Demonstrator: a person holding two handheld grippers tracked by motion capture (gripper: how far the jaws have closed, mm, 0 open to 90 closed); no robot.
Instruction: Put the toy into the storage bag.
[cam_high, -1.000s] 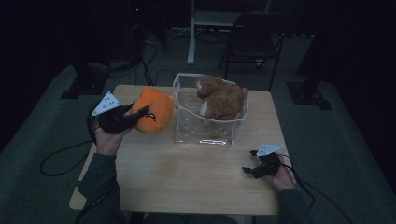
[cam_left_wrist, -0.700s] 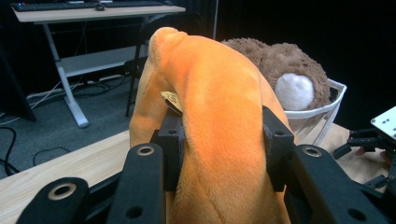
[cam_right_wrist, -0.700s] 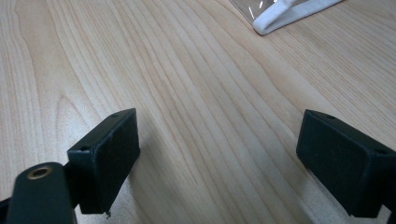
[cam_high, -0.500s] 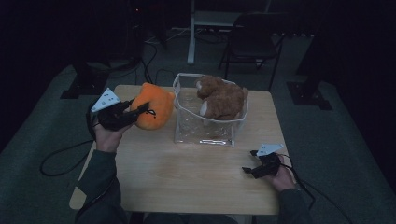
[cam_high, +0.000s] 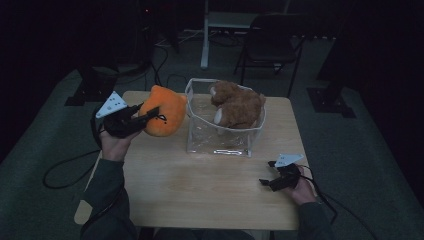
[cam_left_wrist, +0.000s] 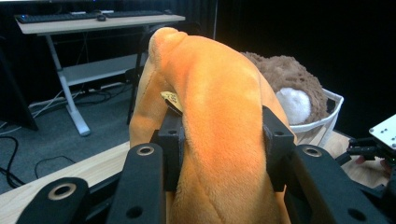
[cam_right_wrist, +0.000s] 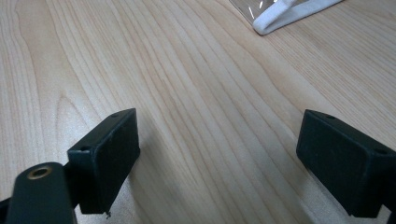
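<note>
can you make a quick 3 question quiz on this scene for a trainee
1. True or false: the left tool is shut on the orange plush toy.
2. What sits inside the clear bin? A) a brown plush toy B) a red ball C) a mug
3. Fill in: the right tool is open, low over the wooden ____.

Key
1. True: its pads press the toy's sides in the left gripper view.
2. A: the brown plush toy sits in the bin.
3. table, with nothing between the jaws.
</note>
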